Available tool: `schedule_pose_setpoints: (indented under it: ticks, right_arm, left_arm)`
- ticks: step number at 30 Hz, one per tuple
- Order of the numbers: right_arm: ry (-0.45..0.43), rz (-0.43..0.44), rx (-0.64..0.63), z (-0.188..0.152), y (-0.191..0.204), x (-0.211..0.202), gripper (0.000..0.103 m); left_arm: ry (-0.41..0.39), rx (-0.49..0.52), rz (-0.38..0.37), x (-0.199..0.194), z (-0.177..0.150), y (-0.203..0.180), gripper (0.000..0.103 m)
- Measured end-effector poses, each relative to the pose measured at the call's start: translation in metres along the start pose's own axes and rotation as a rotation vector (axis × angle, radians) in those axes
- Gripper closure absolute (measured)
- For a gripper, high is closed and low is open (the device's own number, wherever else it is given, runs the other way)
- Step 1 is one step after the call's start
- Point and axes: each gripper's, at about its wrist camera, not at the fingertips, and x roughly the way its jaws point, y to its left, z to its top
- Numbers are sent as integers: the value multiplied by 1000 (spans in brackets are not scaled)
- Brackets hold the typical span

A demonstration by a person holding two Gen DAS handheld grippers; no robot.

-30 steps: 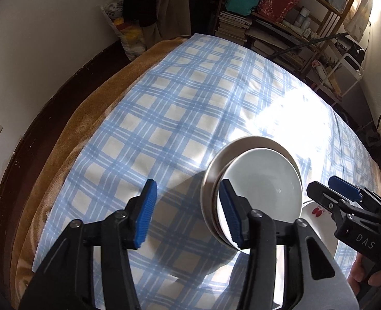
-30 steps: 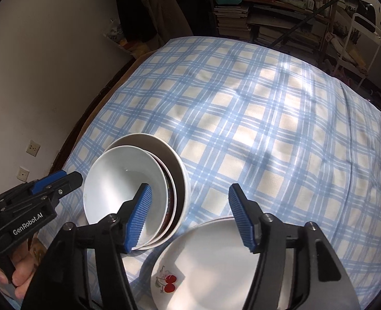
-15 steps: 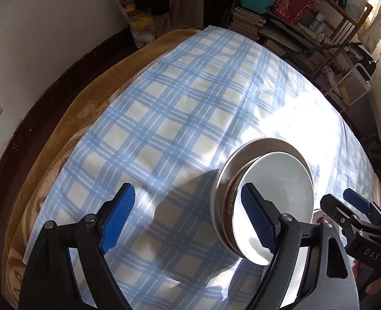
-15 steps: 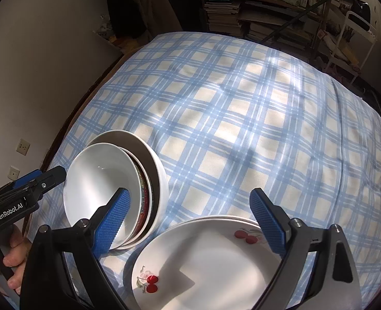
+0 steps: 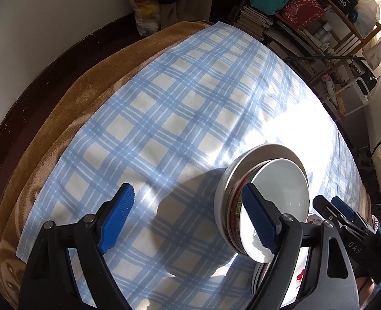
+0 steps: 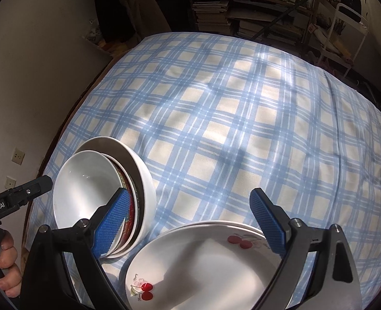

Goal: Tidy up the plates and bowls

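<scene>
Hovering released, both grippers (image 5: 188,219) (image 6: 194,222) having just been opening; nested bowls (image 6: 87,188) leaning toward nine o'clock of plates (image 6: 203,266) — straightening advisable.

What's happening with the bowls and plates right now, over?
Left gripper and right gripper: jaws just opened wide, nothing held. Bowls nested, tilted, beside stacked plates on the cloth. Nothing in the way.

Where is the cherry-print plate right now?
In the right wrist view the cherry-print plate lies bottom centre on the checked cloth, just right of the nested bowls.
</scene>
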Motion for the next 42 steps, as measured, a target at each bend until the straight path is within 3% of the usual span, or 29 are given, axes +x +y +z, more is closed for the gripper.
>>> schedule_pose_setpoints:
  ticks: [6, 18, 28, 32, 38, 42]
  right_arm:
    - [5, -21, 9, -1, 0, 6, 5]
    - [17, -39, -8, -2, 5, 10, 5]
    - [21, -45, -16, -2, 6, 12, 8]
    - [35, -35, -22, -2, 7, 13, 24]
    - [45, -7, -34, -2, 10, 12, 39]
    - [59, 22, -40, -2, 15, 12, 57]
  left_arm:
    - [18, -45, 14, 4, 2, 12, 19]
    - [87, -8, 23, 27, -1, 2, 19]
    - [71, 11, 50, 29, 0, -1, 19]
    - [38, 69, 91, 27, 0, -11, 19]
    - [45, 79, 74, 27, 1, -10, 21]
    - [40, 102, 76, 28, 1, -15, 28]
